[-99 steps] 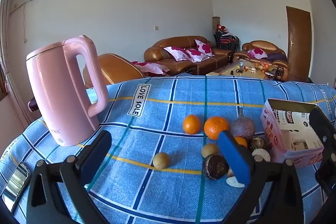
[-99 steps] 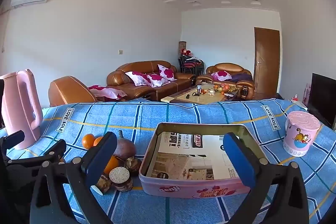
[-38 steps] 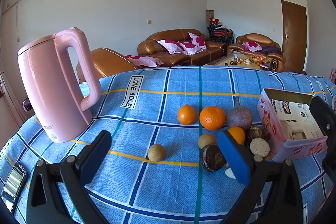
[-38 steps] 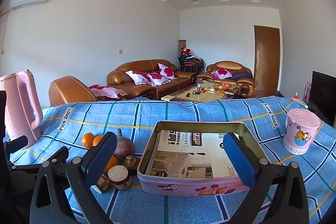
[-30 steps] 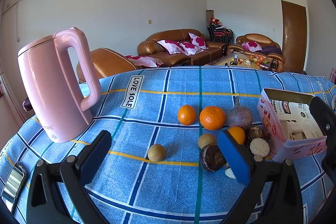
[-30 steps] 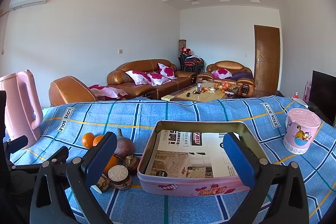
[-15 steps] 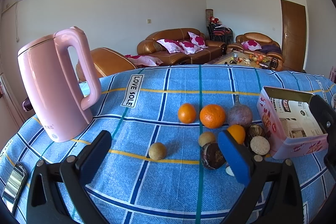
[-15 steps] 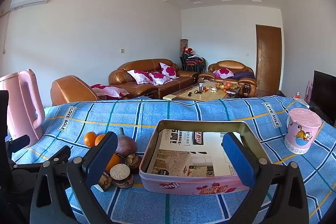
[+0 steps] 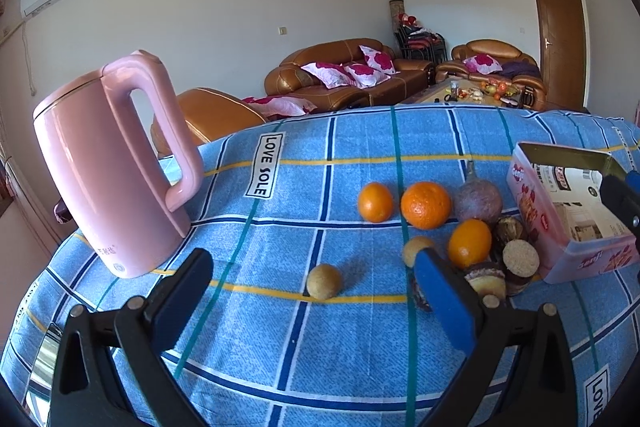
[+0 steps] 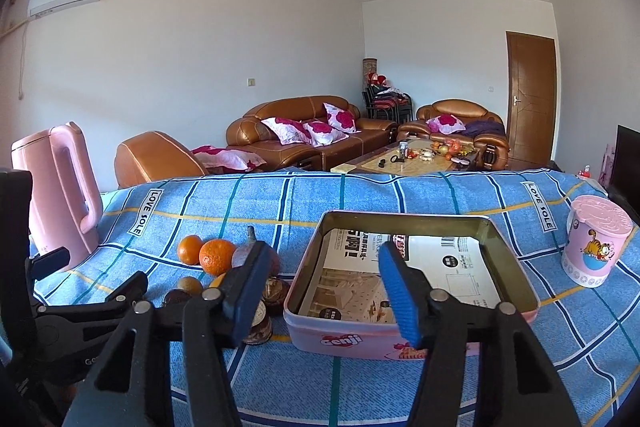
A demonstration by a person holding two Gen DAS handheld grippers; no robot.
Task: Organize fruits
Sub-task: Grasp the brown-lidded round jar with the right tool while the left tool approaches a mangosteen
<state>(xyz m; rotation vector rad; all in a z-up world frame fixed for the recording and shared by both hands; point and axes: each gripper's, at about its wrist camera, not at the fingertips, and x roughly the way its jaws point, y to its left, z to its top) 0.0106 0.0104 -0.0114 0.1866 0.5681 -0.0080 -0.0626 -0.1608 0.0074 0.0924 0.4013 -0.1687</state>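
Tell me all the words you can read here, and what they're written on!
"LOVE SOLE": white label on the blue tablecloth.
"Genji": front of the pink tin.
Paper lining inside the tin: print too small to read.
Mark low on the pink kettle: too small.
Pink cup: cartoon cat only, no readable words.
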